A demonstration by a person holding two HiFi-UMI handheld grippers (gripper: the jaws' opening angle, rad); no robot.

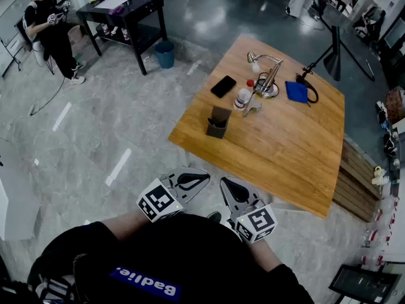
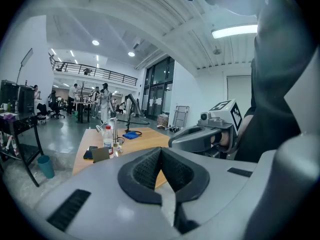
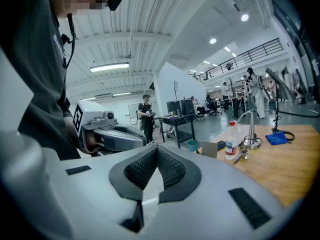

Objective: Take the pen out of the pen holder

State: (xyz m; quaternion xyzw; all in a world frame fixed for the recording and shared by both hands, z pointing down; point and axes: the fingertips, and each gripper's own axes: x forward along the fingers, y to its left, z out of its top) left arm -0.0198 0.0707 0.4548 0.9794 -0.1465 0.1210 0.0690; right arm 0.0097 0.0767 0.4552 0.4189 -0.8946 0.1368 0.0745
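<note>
Both jaw pairs together, empty: left gripper (image 1: 197, 180), right gripper (image 1: 231, 189) | pen (image 1: 215, 124) in pen holder (image 1: 221, 114) near wooden table (image 1: 291, 157) edge, well apart | likely light, stiff, slim; pinch upper end.

wooden table (image 1: 288, 154) on grey tiled floor (image 1: 120, 100).

The head camera looks steeply down from above onto the left hand-held gripper (image 1: 199, 178), the right hand-held gripper (image 1: 228, 186) and the desk (image 1: 285, 147) well ahead, while each gripper camera looks almost level along its own jaws toward that same distant desk.
</note>
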